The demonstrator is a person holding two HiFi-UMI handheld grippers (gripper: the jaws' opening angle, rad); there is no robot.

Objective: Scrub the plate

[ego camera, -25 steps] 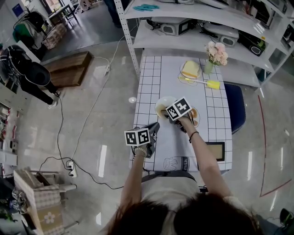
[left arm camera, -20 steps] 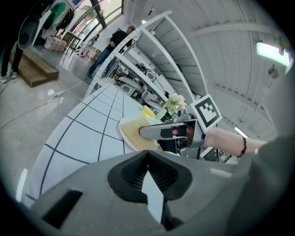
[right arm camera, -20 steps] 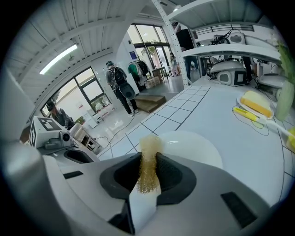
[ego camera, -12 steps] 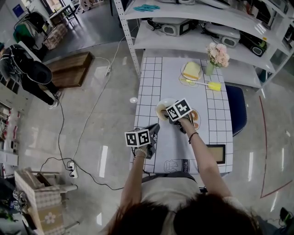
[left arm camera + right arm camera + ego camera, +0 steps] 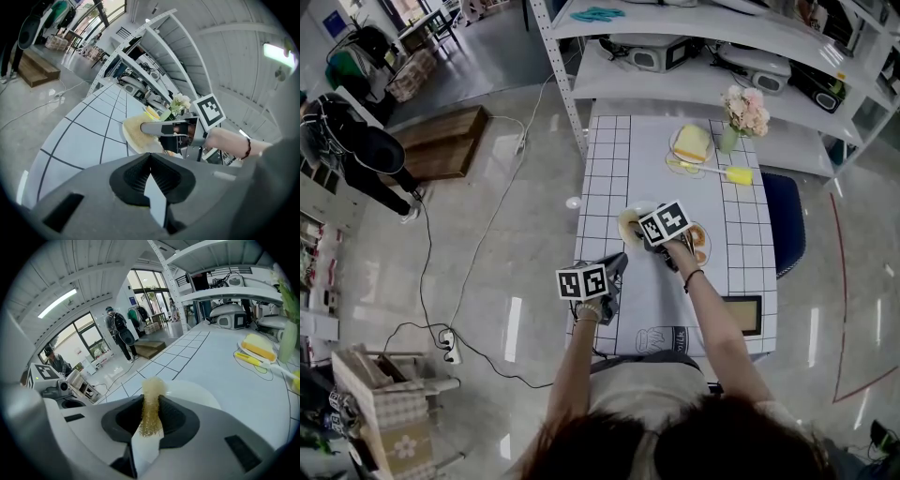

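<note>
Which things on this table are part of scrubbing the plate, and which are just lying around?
In use:
- white plate
- gold scrubber, clamped in the right gripper

Lying about:
- yellow sponge on its own dish
- yellow brush
- vase of flowers
- dark-framed square near the table's near edge

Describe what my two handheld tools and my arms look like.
The left tool and the right tool are grey moulded bodies with black ribbed pads. Each carries a white cube printed with black square markers: left cube, right cube. No sleeves cover the forearms. A dark beaded bracelet circles the right wrist.
</note>
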